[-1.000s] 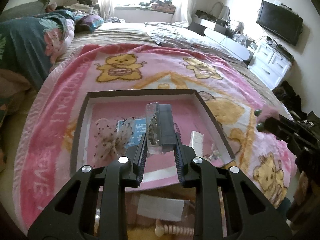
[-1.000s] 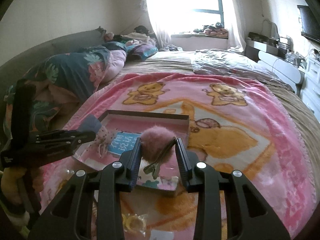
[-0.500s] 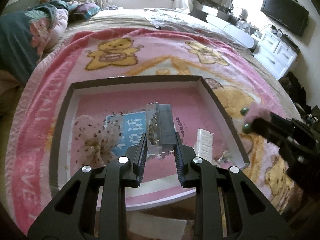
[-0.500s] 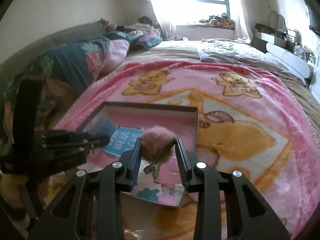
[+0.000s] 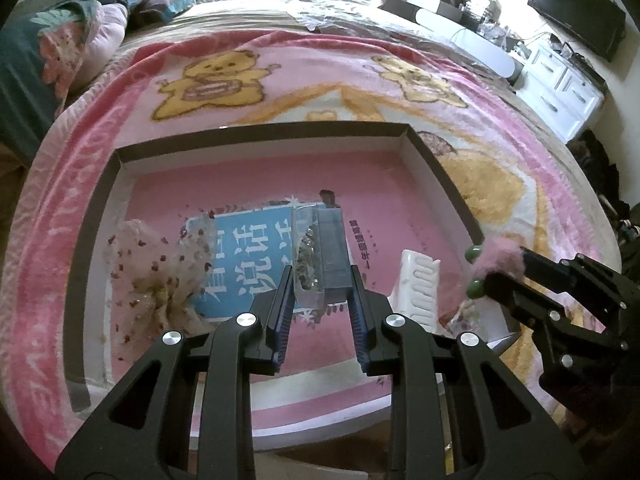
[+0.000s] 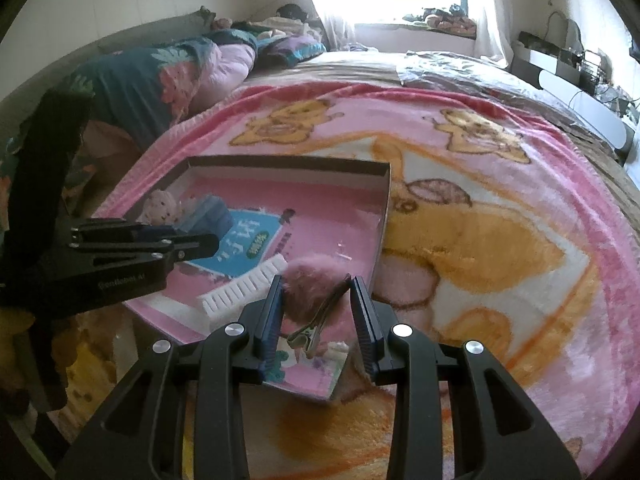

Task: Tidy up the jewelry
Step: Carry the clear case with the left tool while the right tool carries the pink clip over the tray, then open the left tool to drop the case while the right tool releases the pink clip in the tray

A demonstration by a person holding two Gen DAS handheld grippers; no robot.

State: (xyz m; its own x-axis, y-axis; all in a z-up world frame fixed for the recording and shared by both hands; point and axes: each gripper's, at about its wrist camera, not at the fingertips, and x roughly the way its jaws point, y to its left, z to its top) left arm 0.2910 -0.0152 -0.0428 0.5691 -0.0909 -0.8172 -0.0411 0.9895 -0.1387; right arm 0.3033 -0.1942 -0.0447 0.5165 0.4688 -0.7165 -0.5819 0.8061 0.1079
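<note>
Jewelry sits sealed in a clear packet (image 5: 316, 256), clamped low in the left gripper (image 5: 319, 280) above the pink box (image 5: 256, 184). Light, slick film likely slips, so a hold across the stiffer card suits. The right gripper (image 6: 316, 304) pinches a soft pompom clip (image 6: 316, 292).

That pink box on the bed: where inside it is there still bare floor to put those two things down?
The box has bare pink floor along its far wall, above the blue card, and down the right side. The near half is crowded: floral bow left, white comb right, with the left gripper and right gripper over it.
</note>
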